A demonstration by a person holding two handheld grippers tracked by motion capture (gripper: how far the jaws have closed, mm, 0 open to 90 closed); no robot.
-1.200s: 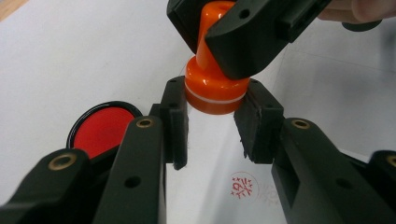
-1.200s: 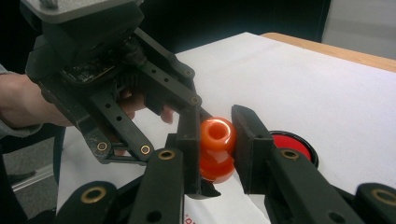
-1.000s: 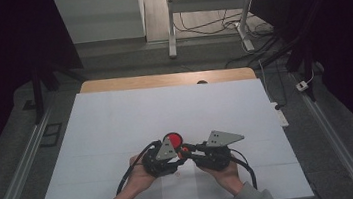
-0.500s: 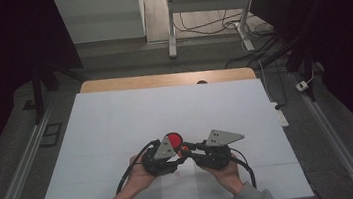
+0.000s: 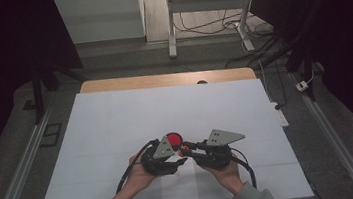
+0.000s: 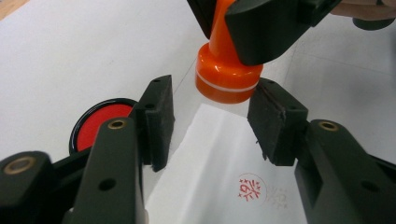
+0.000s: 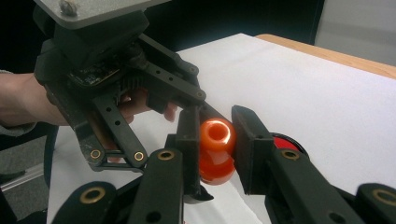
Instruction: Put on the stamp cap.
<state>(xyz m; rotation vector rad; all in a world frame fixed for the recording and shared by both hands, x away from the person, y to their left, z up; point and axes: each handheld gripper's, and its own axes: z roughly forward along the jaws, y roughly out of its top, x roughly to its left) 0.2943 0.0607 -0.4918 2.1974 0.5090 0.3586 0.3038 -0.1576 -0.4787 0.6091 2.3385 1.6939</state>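
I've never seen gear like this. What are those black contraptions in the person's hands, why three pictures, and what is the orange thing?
A person sits at a table covered with a white sheet and holds a hand-operated two-jaw clamp in each hand. One picture looks down from above; the other two come from cameras riding on each clamp. The right gripper is shut on an orange stamp by its handle. The left gripper has just been opening its jaws; they stand on either side of the stamp's base without pressing it. Below lies a paper slip bearing a red stamped mark. A round red ink pad sits beside it.
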